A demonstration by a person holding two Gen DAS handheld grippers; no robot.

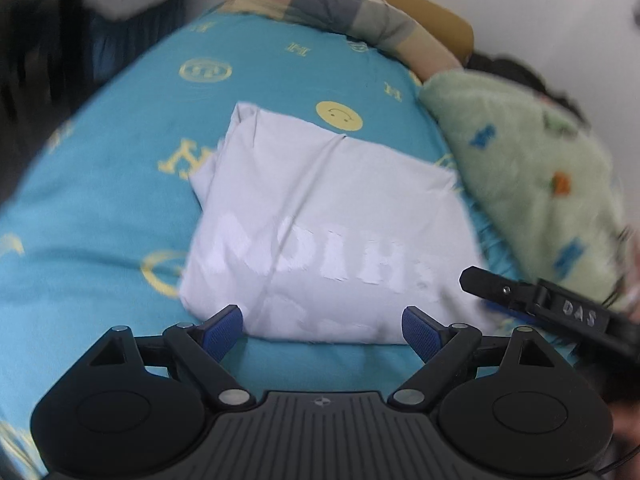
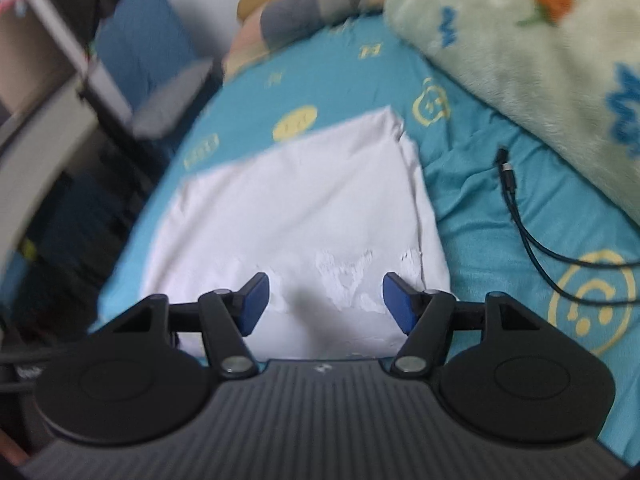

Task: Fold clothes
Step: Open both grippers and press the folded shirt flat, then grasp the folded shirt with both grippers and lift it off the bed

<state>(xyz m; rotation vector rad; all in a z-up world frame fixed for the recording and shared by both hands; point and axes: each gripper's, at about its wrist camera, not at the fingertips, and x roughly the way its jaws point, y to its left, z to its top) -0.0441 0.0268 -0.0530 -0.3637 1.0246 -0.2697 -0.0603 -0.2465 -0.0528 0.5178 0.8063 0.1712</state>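
Note:
A white garment (image 1: 328, 224) with faint white lettering lies folded into a rough rectangle on the turquoise bed sheet (image 1: 100, 208). It also shows in the right wrist view (image 2: 304, 220). My left gripper (image 1: 322, 330) is open and empty, just above the garment's near edge. My right gripper (image 2: 326, 300) is open and empty, above the garment's near part. The right gripper's black finger also shows in the left wrist view (image 1: 520, 294), at the garment's right side.
A pale green fleece blanket (image 1: 532, 184) lies along the right, also in the right wrist view (image 2: 540, 60). A black cable (image 2: 520, 208) lies on the sheet right of the garment. A checked pillow (image 1: 340, 8) is at the bed's head. Furniture (image 2: 48, 128) stands left of the bed.

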